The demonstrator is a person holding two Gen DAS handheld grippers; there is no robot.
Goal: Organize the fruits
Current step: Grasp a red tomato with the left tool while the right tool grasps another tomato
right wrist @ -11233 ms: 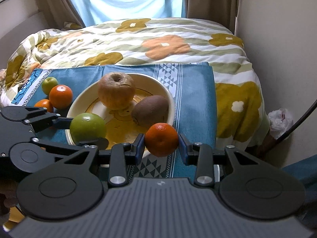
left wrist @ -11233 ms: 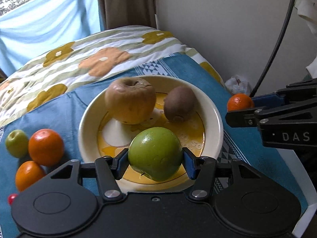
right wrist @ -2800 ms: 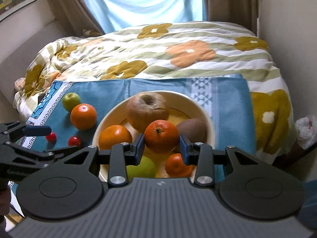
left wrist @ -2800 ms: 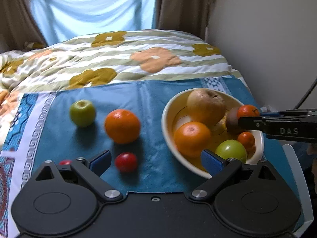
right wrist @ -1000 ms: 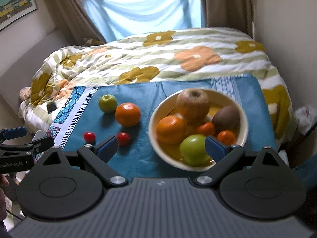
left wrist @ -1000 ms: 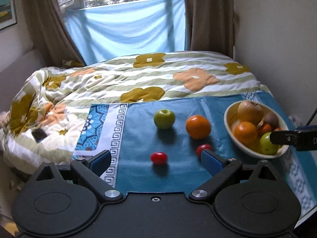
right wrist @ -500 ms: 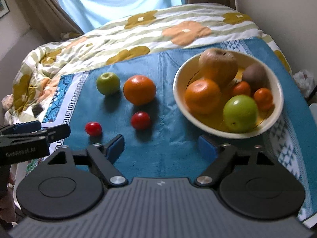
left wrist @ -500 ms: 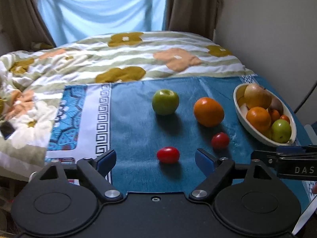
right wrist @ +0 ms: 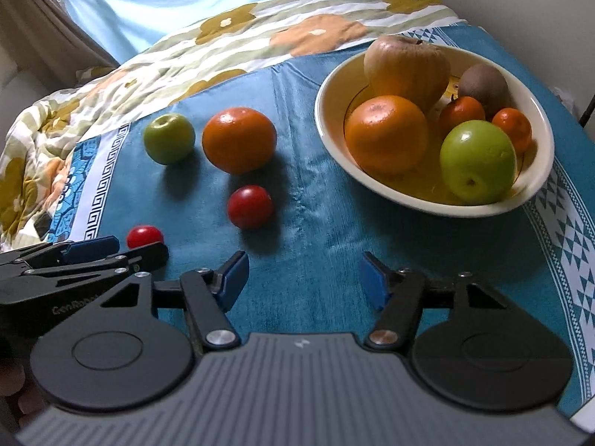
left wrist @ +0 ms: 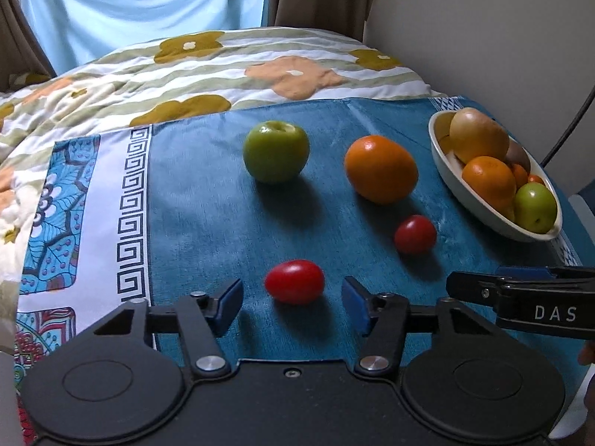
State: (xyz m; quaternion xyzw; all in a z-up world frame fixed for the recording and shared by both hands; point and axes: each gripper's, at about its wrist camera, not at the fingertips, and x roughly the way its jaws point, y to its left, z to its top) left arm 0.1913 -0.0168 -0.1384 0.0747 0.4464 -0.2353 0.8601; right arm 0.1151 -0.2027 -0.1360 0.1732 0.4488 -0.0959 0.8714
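Left gripper [left wrist: 292, 295] spread wide, blue pads [left wrist: 227, 299] flanking the small red tomato [left wrist: 294, 281] on the blue cloth [left wrist: 200, 200]; not yet touching. Likely lined up to pinch it for the bowl [right wrist: 401, 189].

Right gripper [right wrist: 304, 278] also parted, nothing between the pads, low over bare cloth, aimed short of the second tomato [right wrist: 250, 206]; probably next in line.

Beyond: orange [right wrist: 240, 139] and small green apple [right wrist: 169, 143] loose on cloth, well apart from bowl. Bowl already crowded: large apple, orange, green apple, kiwi, two mandarins. Little free room; small round fruit may roll. Floral quilt [left wrist: 223, 63] behind; path to bowl unobstructed apart from the right gripper alongside.
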